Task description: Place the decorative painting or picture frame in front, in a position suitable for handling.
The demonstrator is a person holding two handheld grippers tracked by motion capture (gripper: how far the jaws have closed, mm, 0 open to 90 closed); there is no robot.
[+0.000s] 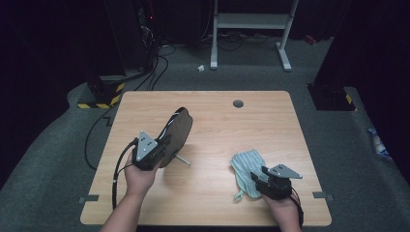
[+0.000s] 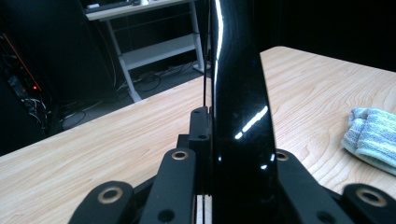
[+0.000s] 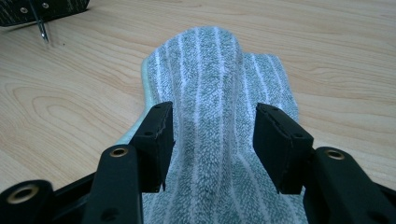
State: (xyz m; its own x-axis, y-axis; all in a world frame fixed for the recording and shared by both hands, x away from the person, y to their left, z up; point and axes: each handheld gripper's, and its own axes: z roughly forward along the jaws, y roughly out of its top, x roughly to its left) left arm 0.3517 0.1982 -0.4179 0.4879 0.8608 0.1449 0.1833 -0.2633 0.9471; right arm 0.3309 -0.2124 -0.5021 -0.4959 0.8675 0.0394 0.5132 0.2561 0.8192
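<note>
A dark oval board [image 1: 179,128] with a glossy black edge is held tilted above the left half of the wooden table [image 1: 232,121]. A thin metal pin [image 1: 183,160] sticks out below it. My left gripper [image 1: 164,145] is shut on its near end. In the left gripper view the shiny edge [image 2: 238,70] rises between the jaws of the left gripper [image 2: 238,140]. A grey-green striped cloth [image 1: 244,164] lies at the front right. My right gripper [image 1: 255,178] is shut on a raised fold of the cloth [image 3: 210,60], which fills the gap of that gripper [image 3: 212,135].
A round cable hole [image 1: 238,103] sits near the table's far edge. Beyond the table stand a white desk frame [image 1: 251,21] and a yellow-and-black striped base [image 1: 101,96] with cables on the carpet. The cloth [image 2: 373,137] also lies at the right of the left gripper view.
</note>
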